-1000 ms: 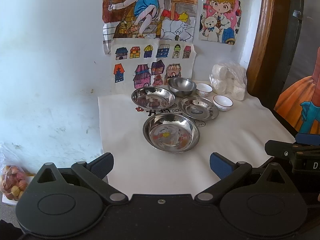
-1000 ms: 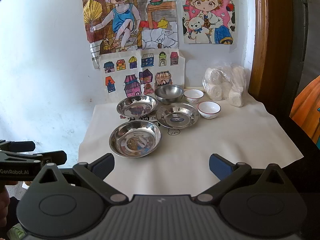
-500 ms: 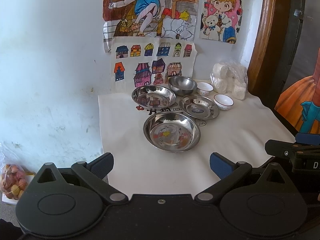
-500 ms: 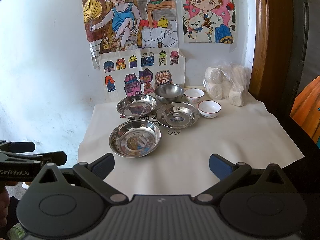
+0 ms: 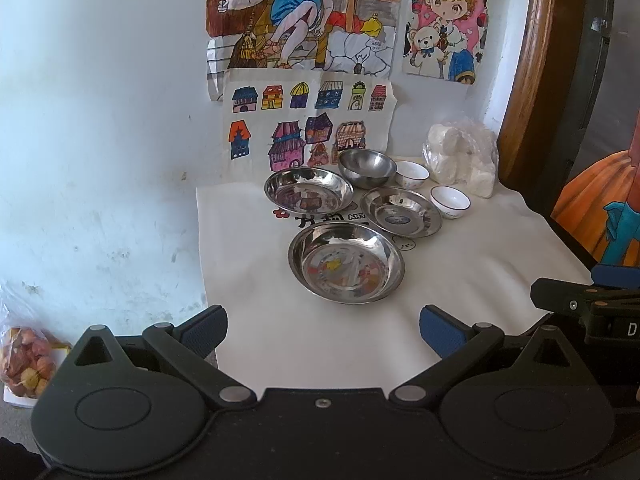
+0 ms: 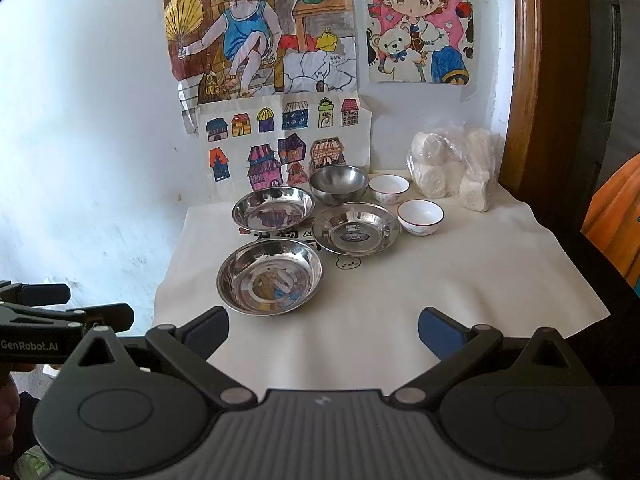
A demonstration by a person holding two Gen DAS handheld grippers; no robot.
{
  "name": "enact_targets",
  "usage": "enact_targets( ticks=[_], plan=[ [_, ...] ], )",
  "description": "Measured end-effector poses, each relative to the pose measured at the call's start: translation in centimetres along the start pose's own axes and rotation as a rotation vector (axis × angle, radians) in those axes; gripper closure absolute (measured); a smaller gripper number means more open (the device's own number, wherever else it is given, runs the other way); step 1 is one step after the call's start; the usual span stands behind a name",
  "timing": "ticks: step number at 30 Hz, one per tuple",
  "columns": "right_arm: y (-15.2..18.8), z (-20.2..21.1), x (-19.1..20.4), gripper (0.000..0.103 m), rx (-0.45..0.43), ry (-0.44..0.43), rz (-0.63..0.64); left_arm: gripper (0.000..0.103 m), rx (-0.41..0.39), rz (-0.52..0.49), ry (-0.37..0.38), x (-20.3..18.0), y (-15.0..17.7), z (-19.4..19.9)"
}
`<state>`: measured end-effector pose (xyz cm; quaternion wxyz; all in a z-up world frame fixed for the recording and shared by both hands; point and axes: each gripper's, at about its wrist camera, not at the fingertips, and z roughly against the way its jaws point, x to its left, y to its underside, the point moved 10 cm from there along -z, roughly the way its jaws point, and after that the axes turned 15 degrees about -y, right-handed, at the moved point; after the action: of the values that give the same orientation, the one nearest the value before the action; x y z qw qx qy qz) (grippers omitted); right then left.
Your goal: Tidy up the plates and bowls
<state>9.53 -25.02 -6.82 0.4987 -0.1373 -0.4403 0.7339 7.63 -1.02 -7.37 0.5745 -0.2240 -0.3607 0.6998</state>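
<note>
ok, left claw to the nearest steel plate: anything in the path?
Nothing visible. The left claw is open, with only bare white cloth between it and the nearest steel plate. The other plates and bowls sit behind that plate, and the right claw is off to the side.

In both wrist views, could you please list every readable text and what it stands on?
"GenRobot.AI": on the left tool.
"D": cut off, on the right tool.
"AN": partly hidden print on the white cloth.
Poster lettering: cropped, unreadable.
Plate sticker: too blurred.
</note>
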Motion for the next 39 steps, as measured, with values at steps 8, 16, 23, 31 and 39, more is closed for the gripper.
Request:
enact_targets(
  ticks=[8,16,23,31,39],
  plan=[
    [-0.5,-0.6,0.2,0.0,0.012,-0.001,0.0,0.001,0.015,-0.001,-0.001,0.1,-0.3,-0.5],
    [-0.4,-1.2,-0.3,0.0,0.028,-0.008,-0.011,0.001,0.044,-0.008,-0.014,-0.1,-0.5,-1.4],
    [-0.8,-2.7,-1.8,0.0,0.074,-0.025,-0.018,0.001,0.13,0.023,-0.05,-0.4,-0.3,-3.9],
    [-2.8,-6.0,-5.6,0.0,0.116,-0.09,0.025,0.001,0.186,0.112,-0.113,-2.3,-1.8,-7.6],
    [-4.5,-8.8,-10.1,0.0,0.186,-0.188,0.071,0.001,0.261,0.196,-0.213,-4.8,-3.4,-10.3]
  ],
)
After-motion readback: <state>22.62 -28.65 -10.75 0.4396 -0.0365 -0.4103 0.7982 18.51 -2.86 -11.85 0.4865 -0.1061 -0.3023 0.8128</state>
